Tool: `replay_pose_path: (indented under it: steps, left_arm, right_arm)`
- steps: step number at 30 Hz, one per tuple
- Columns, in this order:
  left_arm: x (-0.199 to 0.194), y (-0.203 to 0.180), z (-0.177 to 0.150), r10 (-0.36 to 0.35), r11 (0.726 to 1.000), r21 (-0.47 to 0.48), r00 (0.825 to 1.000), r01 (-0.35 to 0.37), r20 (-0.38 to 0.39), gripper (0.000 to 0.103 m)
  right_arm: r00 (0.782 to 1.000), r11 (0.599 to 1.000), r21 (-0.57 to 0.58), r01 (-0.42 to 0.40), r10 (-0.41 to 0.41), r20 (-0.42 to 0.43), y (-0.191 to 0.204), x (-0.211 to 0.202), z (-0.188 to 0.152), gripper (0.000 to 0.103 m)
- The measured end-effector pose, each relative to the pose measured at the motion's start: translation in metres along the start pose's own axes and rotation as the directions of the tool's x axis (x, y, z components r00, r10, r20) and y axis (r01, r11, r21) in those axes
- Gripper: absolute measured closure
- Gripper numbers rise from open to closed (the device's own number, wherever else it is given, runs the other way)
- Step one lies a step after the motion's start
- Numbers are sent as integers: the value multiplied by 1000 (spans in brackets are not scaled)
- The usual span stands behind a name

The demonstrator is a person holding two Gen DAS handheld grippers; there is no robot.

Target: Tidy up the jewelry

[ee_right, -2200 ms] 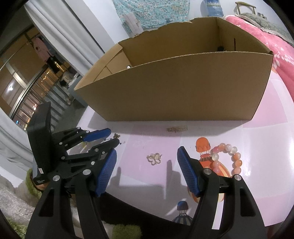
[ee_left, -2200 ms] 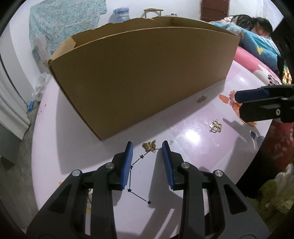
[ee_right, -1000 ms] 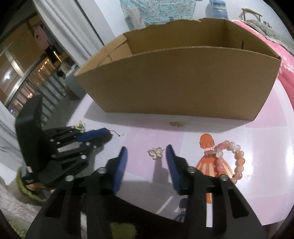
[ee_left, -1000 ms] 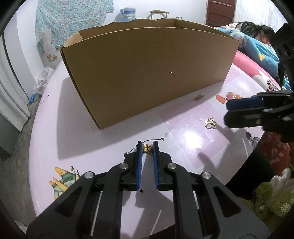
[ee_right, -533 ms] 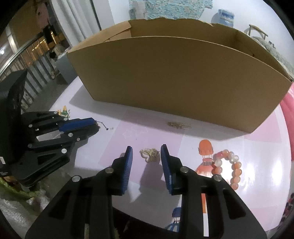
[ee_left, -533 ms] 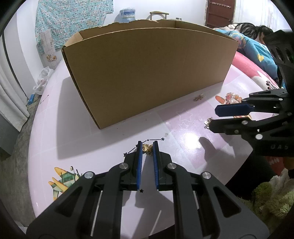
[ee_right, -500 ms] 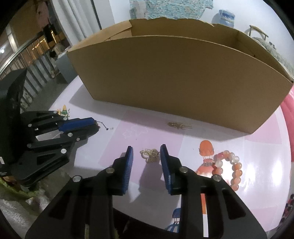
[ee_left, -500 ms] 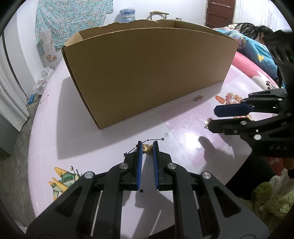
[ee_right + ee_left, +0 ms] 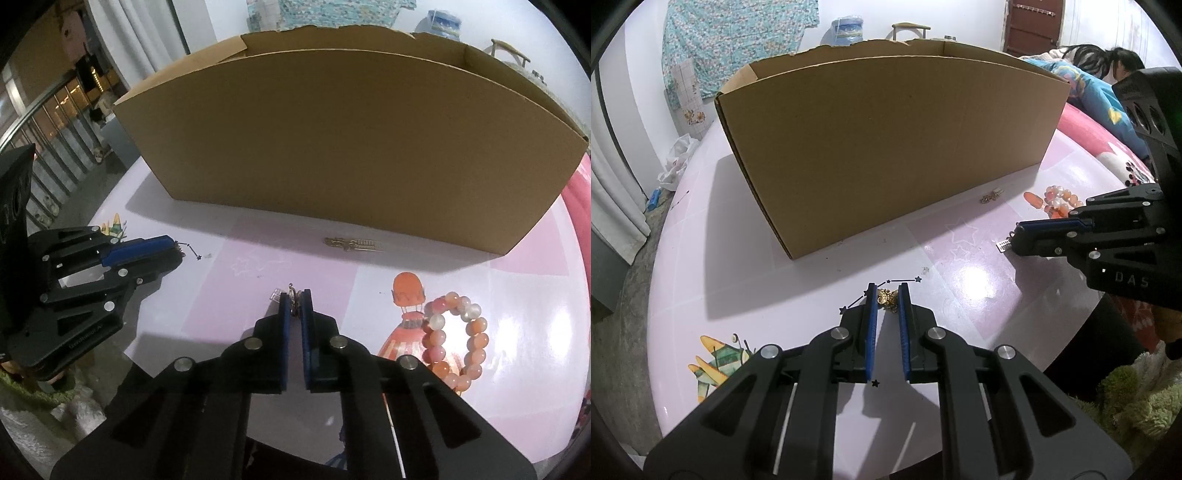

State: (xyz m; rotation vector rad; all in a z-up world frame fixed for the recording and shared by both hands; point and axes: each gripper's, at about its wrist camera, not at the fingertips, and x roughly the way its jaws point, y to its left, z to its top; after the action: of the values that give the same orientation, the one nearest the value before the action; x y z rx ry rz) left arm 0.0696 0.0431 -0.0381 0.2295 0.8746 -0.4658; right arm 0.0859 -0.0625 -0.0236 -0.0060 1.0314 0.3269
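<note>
Right gripper (image 9: 294, 295): narrowed since half a second ago, now pinched on a small gold charm (image 9: 292, 292) at lower centre of frame. Left gripper (image 9: 887, 291): kept clamped on the gold butterfly charm (image 9: 887, 297). Both are held low over the pink bench (image 9: 746, 258), before the cardboard box (image 9: 886, 147). Bead bracelet (image 9: 456, 339): lying at right.

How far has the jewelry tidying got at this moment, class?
Done: nothing can be confirmed, since the cardboard box hides its inside. In hand: the left gripper pinches a gold butterfly charm; the right gripper pinches a small earring. Left: the bead bracelet and gold clip lie on the table.
</note>
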Motion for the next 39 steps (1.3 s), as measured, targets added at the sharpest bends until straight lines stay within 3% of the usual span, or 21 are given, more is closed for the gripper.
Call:
replay_pose_path:
  steps: [23,30,32,34,39]
  left_arm:
    - [-8,-3,0,8,1000,21,1000,-8,24,93]
    - [-11,-5,-3,17,1000,16,1000,-17,19,93]
    - [-10,-5,-3,17,1000,14,1000,-18,13,93]
    - [-7,-6,-4,18,1000,13,1000,-18,6,93]
    - [-5,-6,-5,17,1000,12,1000,-17,3,93]
  right_arm:
    - [997,1000,3,15,-15,81,-15,-31,-6,100]
    - [997,1000,-4,-23,23,78,-19,-40,-12,99]
    - [997,1000,-9,-18,19,74,-18,-40,-12,93]
    - [997,1000,-18,3,-2,73,-17,-39,-12,73]
    - [997,999,-16,32,-31,66,-20,-29,-8,70]
